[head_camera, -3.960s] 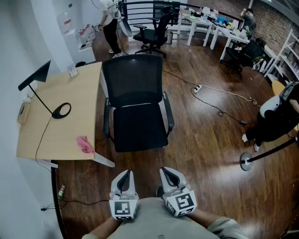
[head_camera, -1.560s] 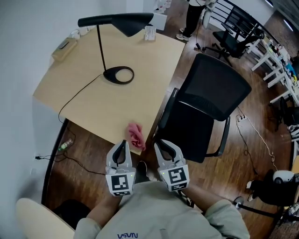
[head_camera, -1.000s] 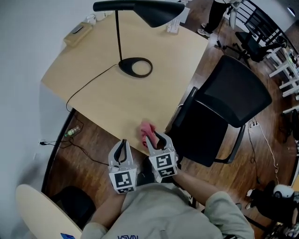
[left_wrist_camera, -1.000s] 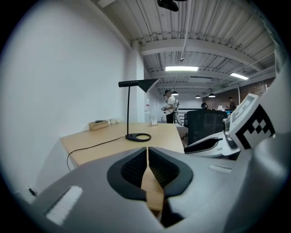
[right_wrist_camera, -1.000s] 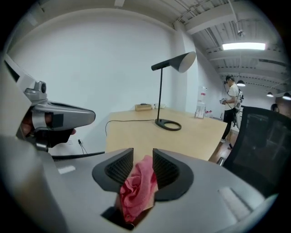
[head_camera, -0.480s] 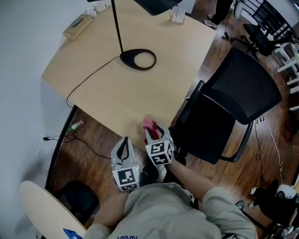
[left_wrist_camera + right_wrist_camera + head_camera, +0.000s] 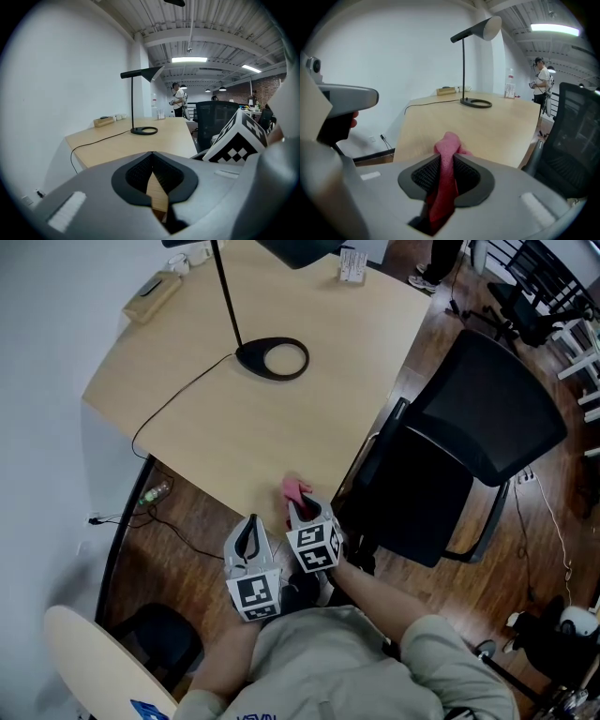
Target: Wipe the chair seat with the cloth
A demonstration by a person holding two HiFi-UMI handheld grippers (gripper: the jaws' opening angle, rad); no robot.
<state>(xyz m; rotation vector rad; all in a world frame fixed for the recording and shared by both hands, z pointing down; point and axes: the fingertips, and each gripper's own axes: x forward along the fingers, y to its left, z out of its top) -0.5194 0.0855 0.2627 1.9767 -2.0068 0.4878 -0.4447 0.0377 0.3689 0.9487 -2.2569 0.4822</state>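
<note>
A crumpled pink cloth (image 7: 294,488) lies at the near edge of the wooden desk (image 7: 216,442). My right gripper (image 7: 300,508) is over it, and its jaws have just been closing with the cloth (image 7: 447,140) between them. The pads now pinch the fabric, so the right gripper (image 7: 446,161) is shut on it. My left gripper (image 7: 249,527) hangs to the left, below the desk edge; its fingertips meet with nothing between them (image 7: 152,154). The black office chair has its seat (image 7: 422,507) right of the desk.
A black desk lamp stands on a ring base (image 7: 272,359), its cable trailing across the desk. A small box (image 7: 155,284) and a card holder (image 7: 352,265) sit at the far edge. A person (image 7: 543,79) stands far back. Cables and a bottle (image 7: 153,492) lie on the floor.
My right gripper has come down onto the pink cloth at the desk edge and closed on it. The left gripper sank a little beside it.
</note>
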